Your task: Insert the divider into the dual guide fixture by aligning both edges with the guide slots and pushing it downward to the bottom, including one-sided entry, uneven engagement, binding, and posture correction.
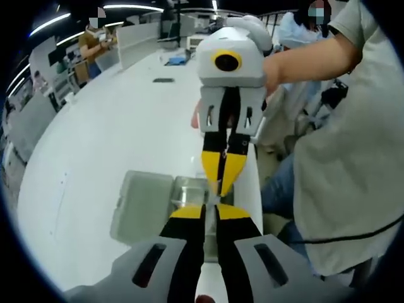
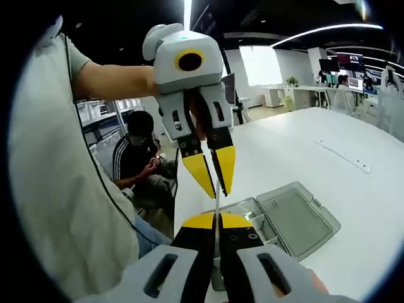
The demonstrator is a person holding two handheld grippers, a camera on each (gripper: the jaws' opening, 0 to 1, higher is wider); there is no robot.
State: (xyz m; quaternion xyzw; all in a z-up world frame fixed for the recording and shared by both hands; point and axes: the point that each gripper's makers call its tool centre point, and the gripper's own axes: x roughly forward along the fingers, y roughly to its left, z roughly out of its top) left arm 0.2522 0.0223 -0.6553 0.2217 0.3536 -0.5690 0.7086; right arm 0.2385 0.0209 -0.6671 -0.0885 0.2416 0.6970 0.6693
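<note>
Ceiling strip lights glaring at 12 o'clock, white table reflecting bright; fisheye bending edges, bkgd going soft.

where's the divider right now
The divider stands edge-on between both grippers, pinched by the right gripper and left gripper, just above the clear fixture box near the white table's edge.

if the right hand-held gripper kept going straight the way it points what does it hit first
Probably the left hand-held gripper, facing it tip to tip over the clear box; both pinch the thin divider between them. Depth is unclear.
</note>
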